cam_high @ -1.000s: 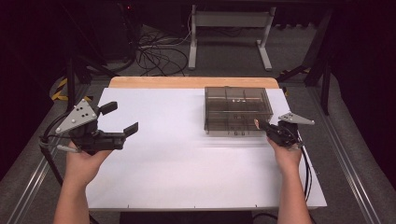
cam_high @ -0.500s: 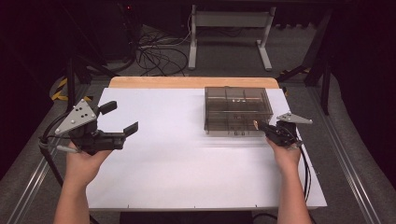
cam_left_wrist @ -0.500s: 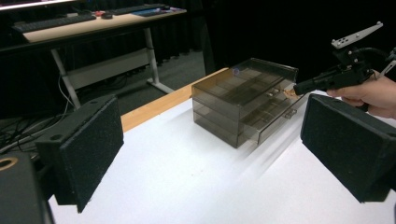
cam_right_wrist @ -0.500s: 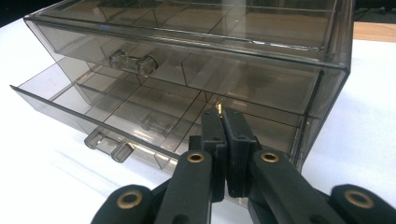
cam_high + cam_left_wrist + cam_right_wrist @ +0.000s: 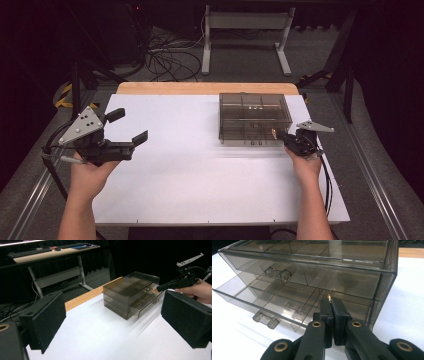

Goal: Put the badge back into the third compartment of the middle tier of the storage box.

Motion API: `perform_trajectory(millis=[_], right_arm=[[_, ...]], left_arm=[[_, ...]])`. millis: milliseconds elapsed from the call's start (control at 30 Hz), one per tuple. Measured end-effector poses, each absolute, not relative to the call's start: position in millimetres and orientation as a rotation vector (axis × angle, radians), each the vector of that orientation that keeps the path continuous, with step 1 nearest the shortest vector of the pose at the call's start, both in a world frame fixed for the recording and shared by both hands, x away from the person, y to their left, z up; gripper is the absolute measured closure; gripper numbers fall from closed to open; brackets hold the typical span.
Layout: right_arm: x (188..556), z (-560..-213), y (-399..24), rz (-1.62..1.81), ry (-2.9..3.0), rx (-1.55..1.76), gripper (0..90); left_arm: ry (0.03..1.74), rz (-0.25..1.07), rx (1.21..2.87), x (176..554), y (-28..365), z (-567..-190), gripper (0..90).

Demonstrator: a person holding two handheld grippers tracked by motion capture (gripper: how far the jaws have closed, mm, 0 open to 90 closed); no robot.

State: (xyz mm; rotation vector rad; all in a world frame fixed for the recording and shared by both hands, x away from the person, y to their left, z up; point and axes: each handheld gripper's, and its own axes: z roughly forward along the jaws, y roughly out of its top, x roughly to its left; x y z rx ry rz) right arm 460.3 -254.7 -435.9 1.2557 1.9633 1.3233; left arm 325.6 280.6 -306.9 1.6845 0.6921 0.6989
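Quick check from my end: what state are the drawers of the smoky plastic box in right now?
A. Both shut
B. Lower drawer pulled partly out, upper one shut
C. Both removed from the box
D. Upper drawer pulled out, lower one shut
B: in the right gripper view the lower drawer juts forward of the box front, its compartments exposed, while the upper drawer sits flush.

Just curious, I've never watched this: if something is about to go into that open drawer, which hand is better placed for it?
Probably the right. The right gripper is shut on a tiny pin just over the open drawer. The left gripper is open, holding nothing, across the table.
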Motion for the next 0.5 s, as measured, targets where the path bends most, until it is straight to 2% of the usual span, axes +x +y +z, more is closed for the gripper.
perform_trajectory(millis=[500], right_arm=[[460.8,-436.6,-254.6,1.313,2.003,1.283,88.9]], left_arm=[[0.690,0.697,1.688,325.6,279.3,-307.1,6.6]])
